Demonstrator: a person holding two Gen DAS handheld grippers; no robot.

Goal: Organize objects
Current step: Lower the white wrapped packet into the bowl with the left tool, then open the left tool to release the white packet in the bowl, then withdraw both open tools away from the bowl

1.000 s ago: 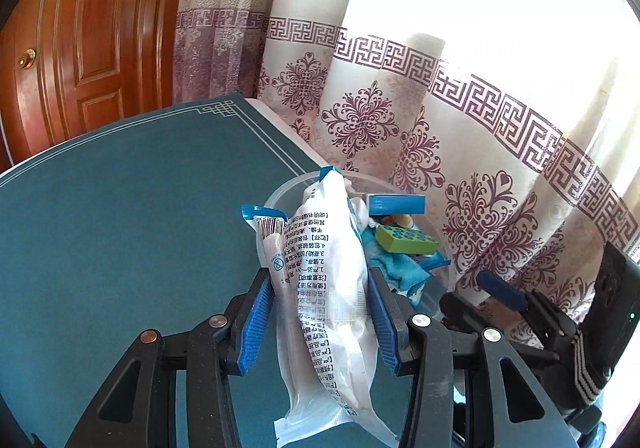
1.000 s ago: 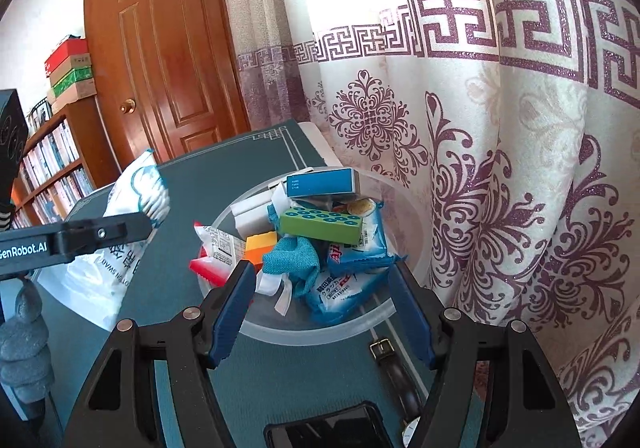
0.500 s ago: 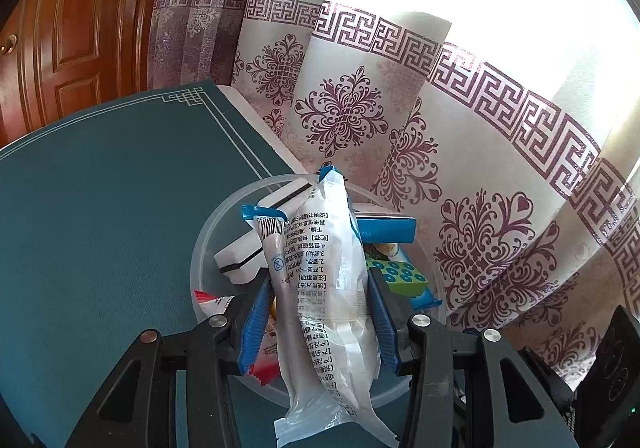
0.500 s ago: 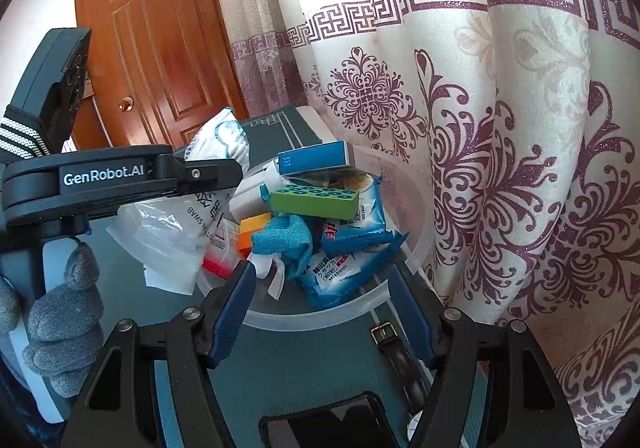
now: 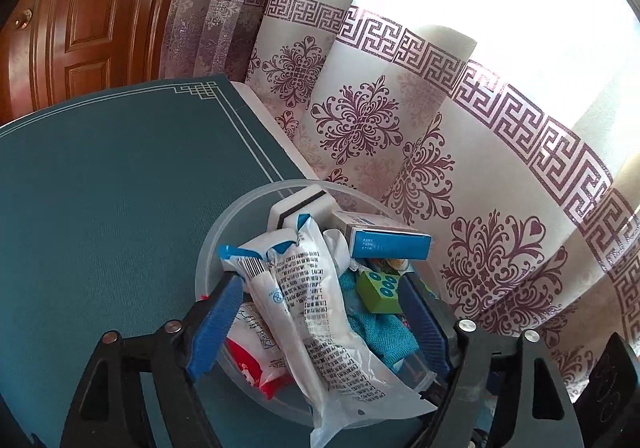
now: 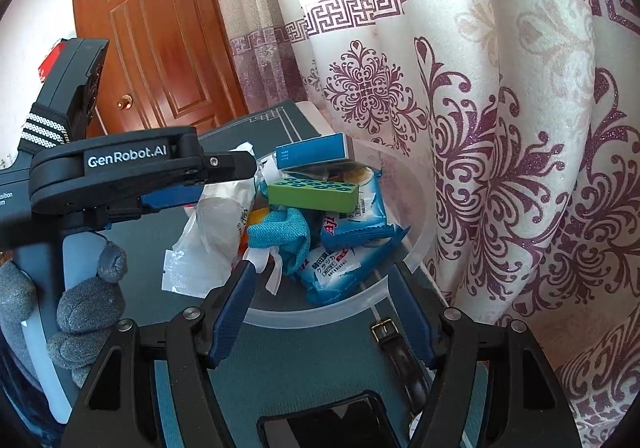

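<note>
My left gripper (image 5: 320, 312) hangs over the clear plastic bowl (image 5: 224, 236), its jaws spread wide. The white printed packet (image 5: 312, 288) lies loose between them: the left blue pad seems to touch its edge, though I cannot tell for sure, and the right pad stands well clear of it. The packet rests on the heap in the bowl, its lower end draped over the near rim.

Beside it in the bowl sit a blue box (image 5: 388, 242), a green block with blue rings (image 5: 380, 290), a teal cloth (image 5: 380, 332), a white eraser-like block (image 5: 300, 204) at the far side and a red-and-white wrapper (image 5: 252, 360) near my left pad.

My right gripper (image 6: 324, 308) hovers at the near rim of the same bowl, jaws wide with nothing in them. From there I see my left gripper's black body reaching in from the left above the packet, a grey gloved hand (image 6: 80, 312) on its handle. Blue snack packs (image 6: 352, 236) lie under the green block.

The bowl stands on the teal desk (image 5: 100, 208), close to the patterned curtain (image 5: 440, 136). A strap with a buckle (image 6: 396, 348) lies on the desk by my right jaws, and a dark phone (image 6: 320, 424) below them. A wooden door (image 6: 160, 32) stands behind.
</note>
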